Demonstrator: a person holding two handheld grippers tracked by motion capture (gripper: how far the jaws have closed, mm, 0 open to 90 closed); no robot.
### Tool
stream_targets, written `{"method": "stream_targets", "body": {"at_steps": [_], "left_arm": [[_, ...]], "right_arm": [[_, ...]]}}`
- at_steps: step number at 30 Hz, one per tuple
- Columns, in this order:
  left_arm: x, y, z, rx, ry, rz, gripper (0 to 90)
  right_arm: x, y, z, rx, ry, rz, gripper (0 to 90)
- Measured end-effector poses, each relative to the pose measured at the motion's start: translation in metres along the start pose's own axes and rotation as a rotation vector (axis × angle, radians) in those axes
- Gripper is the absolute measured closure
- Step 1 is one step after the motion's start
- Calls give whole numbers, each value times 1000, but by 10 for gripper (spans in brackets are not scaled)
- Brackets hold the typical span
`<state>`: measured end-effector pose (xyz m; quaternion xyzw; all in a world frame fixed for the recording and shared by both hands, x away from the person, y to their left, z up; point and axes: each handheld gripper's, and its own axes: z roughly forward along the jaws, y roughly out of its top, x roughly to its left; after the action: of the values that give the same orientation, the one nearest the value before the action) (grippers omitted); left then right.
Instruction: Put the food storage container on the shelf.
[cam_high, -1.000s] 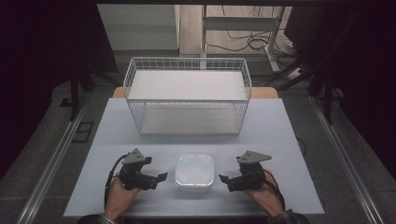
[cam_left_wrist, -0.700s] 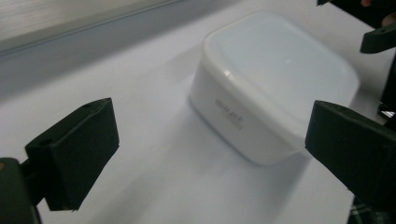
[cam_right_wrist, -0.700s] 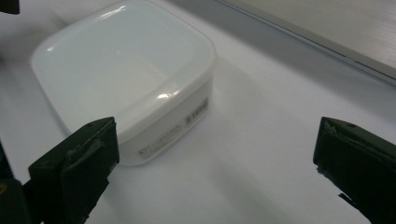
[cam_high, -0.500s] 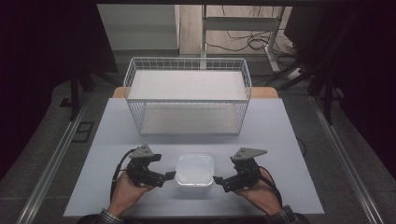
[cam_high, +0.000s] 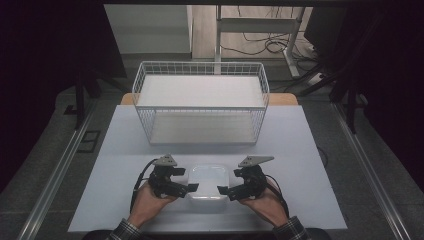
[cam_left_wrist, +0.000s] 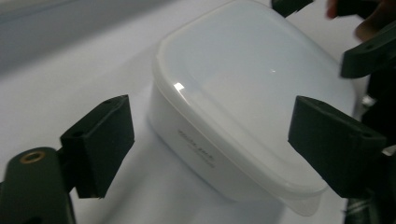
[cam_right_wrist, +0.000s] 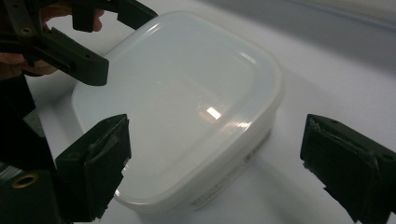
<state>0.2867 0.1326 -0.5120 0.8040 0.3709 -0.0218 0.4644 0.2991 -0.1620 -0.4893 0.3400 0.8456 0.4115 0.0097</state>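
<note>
A white plastic container (cam_high: 208, 181) with a translucent lid sits at the front middle of the table. My left gripper (cam_high: 186, 181) is at its left side and my right gripper (cam_high: 227, 183) at its right side, each held in a hand. In the left gripper view the container (cam_left_wrist: 243, 98) lies between the wide-apart jaws of the left gripper (cam_left_wrist: 215, 137), and the pads stand clear of it. The right gripper (cam_right_wrist: 219, 163) likewise straddles the container (cam_right_wrist: 187, 102) without touching. Both pairs of jaws have just been closing a little.
A white wire basket (cam_high: 200, 107) stands open-topped behind the container at the table's middle back. The pale table top (cam_high: 310, 165) ends at metal rails on both sides. Cables lie on the floor beyond.
Both hands have moved inward, bringing the grippers from either side up to the container. The container has stayed in place.
</note>
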Motion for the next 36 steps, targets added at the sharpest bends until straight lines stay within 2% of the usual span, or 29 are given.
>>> {"method": "stream_targets", "body": {"at_steps": [2,3,4,5,6,8,9,10,11,12,17,19,20,21,22,26,27,28,36], "left_arm": [[1,-2,-1,3,-51,-11,266],[0,-3,-2,2,-55,-20,290],[-1,-4,-3,4,-62,-37,300],[-1,-4,-3,4,-62,-37,321],[-2,-8,-7,0,-69,-65,353],[-6,-11,-13,-17,-50,-65,448],[-6,-11,-13,-17,-50,-65,484],[-8,-11,-15,-13,-44,-59,484],[-12,-11,-17,-17,-30,-63,531],[-13,-11,-19,-23,-29,-67,559],[-20,-9,-26,-59,35,-83,686],[-19,-10,-29,-80,46,-93,754],[-20,-10,-29,-85,56,-93,791],[-20,-10,-29,-85,56,-93,793],[-20,-10,-29,-84,72,-104,793],[-19,-9,-28,-91,88,-107,794],[-20,-8,-27,-90,99,-102,794],[-21,-6,-26,-90,117,-91,794],[-20,6,-30,-104,138,-80,796]], "right_arm": [[0,-2,4,26,33,2,131],[-1,-3,5,29,66,17,176],[0,-3,4,37,79,23,181],[0,-3,4,37,79,23,181],[1,-2,2,52,75,30,238],[0,-3,-5,59,80,56,349],[0,-3,-5,59,80,56,349],[0,-4,-8,58,78,74,401],[3,-4,-14,59,65,97,509],[5,-4,-17,53,49,96,553],[12,-3,-26,20,6,140,698],[13,-2,-28,-6,-9,149,769],[14,-2,-28,-15,-30,143,782],[15,-2,-27,-19,-50,123,783],[17,-2,-26,-29,-62,123,783],[16,-2,-24,-61,-73,121,785],[16,-2,-24,-61,-73,121,785],[16,-2,-23,-68,-92,112,784],[15,7,-26,-105,-110,75,785]]}}
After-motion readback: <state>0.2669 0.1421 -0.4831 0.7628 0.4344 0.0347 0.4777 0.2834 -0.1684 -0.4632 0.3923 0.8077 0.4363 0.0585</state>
